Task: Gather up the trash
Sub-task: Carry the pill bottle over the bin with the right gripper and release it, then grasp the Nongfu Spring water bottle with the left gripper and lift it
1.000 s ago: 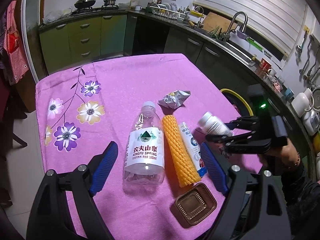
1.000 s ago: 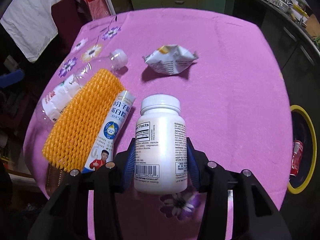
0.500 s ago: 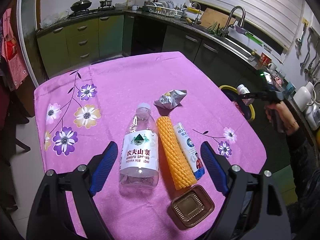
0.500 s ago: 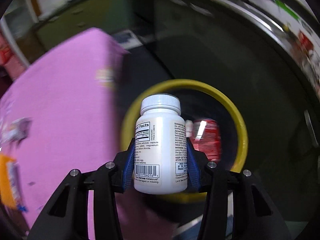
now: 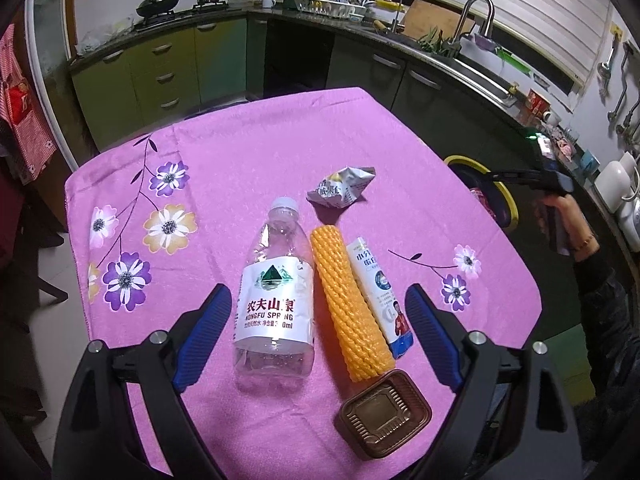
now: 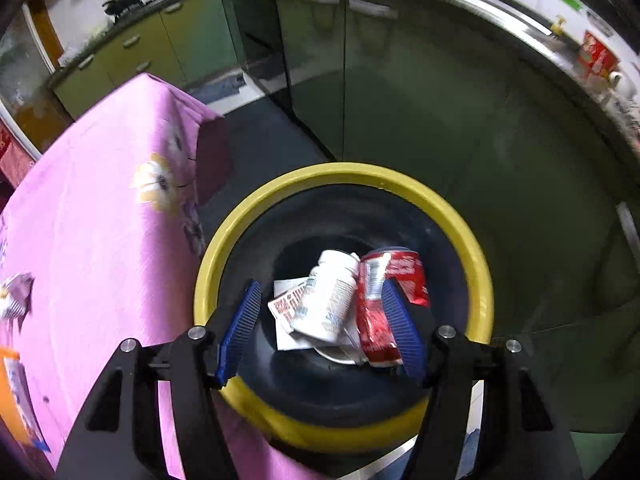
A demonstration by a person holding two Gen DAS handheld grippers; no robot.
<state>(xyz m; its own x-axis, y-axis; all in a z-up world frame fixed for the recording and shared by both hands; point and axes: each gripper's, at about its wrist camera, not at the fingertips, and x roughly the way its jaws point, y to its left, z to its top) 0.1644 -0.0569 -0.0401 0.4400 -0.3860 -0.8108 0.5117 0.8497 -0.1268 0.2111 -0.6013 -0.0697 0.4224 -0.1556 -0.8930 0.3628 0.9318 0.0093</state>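
Trash of several kinds lies on the table with the pink flowered cloth (image 5: 248,160): a clear plastic water bottle with a white label (image 5: 276,300), an orange foam net sleeve (image 5: 350,304) just beside it, a white tube with blue print (image 5: 380,296) touching the sleeve on the other side, a crumpled silver snack wrapper (image 5: 340,190) farther toward the far edge, and a brown plastic tray (image 5: 384,412) at the near edge. The left gripper (image 5: 320,340) hovers over the near edge with its jaws wide apart and holds nothing; the bottle and the sleeve lie between its blue pads. The right gripper (image 6: 320,328) is held out past the right edge of the table, above the round black bin with a yellow rim (image 6: 476,256), jaws open and empty. Inside the bin, below its fingers, lie a white pill bottle (image 6: 330,296), a red crushed can (image 6: 394,276) and some paper.
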